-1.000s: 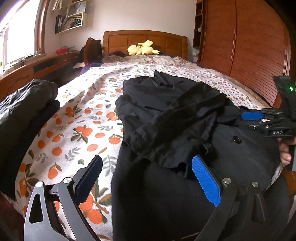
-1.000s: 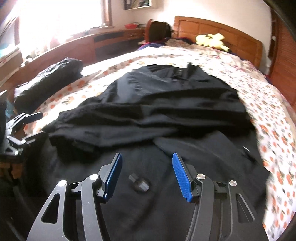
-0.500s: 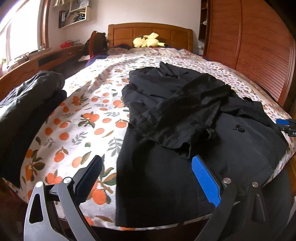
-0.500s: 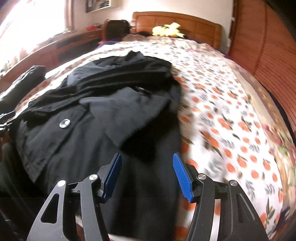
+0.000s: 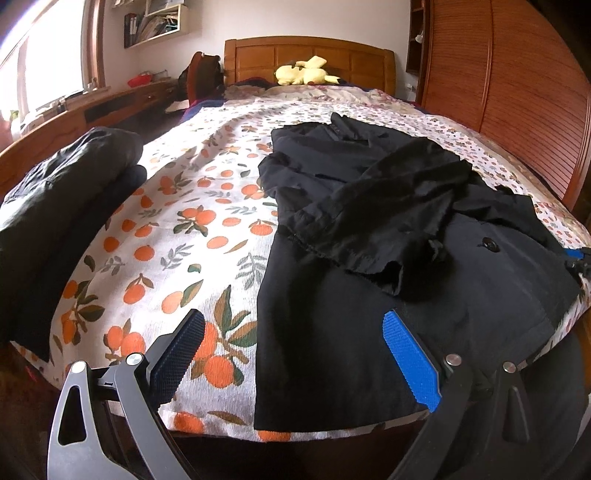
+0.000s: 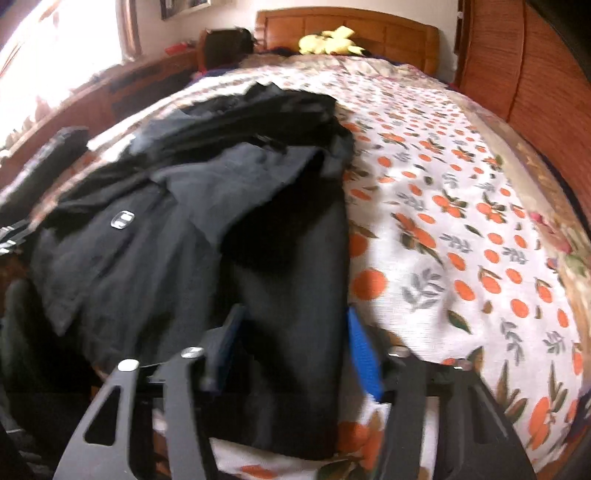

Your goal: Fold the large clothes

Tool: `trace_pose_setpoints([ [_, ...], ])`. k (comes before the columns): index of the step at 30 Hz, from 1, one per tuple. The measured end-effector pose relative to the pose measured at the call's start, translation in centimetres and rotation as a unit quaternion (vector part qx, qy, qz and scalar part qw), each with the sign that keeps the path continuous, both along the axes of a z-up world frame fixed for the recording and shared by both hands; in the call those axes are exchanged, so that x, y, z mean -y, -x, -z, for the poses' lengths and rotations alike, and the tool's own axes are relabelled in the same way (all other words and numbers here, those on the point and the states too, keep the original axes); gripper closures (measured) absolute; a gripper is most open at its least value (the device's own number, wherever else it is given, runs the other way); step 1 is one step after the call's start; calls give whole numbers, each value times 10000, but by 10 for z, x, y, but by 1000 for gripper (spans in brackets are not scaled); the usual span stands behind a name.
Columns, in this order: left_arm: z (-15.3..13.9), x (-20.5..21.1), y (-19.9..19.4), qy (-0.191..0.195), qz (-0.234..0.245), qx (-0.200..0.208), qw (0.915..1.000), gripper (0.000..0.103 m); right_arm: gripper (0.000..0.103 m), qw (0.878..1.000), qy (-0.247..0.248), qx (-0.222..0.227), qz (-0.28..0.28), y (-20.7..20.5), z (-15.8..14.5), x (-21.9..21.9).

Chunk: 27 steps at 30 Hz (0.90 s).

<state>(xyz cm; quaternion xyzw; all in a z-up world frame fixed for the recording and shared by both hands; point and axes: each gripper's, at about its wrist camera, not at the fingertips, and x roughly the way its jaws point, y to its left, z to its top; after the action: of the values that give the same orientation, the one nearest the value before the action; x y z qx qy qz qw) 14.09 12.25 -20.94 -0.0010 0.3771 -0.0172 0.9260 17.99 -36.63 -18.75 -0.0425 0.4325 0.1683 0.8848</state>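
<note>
Left wrist view: your left gripper [image 5: 295, 354] has its jaws wide apart and holds nothing. The black coat [image 5: 388, 236] lies on the bed, over the orange-print bedspread [image 5: 177, 236], with its hem hanging over the near edge. One sleeve is folded across the front, wrinkled, with a rough cuff. The cloth is matte and woven, and a round dark button [image 5: 490, 244] sits on it. A dark folded pile [image 5: 62, 206] lies well apart at the left.

Right wrist view: your right gripper [image 6: 295, 350] is also spread, with the coat's lower edge between the blue ribbed pads [image 6: 364, 354], not pinched. The picture is blurred. A yellow plush toy [image 6: 330, 40] rests by the wooden headboard [image 6: 388, 31].
</note>
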Motion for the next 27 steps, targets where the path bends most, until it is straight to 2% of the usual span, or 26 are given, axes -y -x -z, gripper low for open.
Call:
trace_pose_setpoints([
  [2, 1, -1, 2, 61, 39, -15, 10000, 6, 61, 9997, -147, 131, -150, 7, -8, -5],
  [10, 9, -2, 10, 251, 208, -142, 9994, 40, 61, 9996, -189, 180, -99, 9, -11, -12],
  [16, 18, -1, 19, 249, 269, -237, 9990, 41, 61, 9999, -27, 97, 97, 5, 1, -5],
  [21, 23, 1, 27, 268, 362, -261, 9986, 42, 58, 9998, -112, -59, 161, 4, 12, 4],
  [23, 23, 1, 28, 322, 389, -251, 9984, 55, 58, 9998, -116, -64, 165, 5, 13, 5],
  [25, 20, 0, 27, 410, 350, -221, 9983, 77, 61, 9998, -57, -53, 158, 6, 11, 3],
  [27, 15, -1, 26, 470, 368, -174, 9981, 90, 83, 9999, -33, -32, 120, 7, 9, 1],
])
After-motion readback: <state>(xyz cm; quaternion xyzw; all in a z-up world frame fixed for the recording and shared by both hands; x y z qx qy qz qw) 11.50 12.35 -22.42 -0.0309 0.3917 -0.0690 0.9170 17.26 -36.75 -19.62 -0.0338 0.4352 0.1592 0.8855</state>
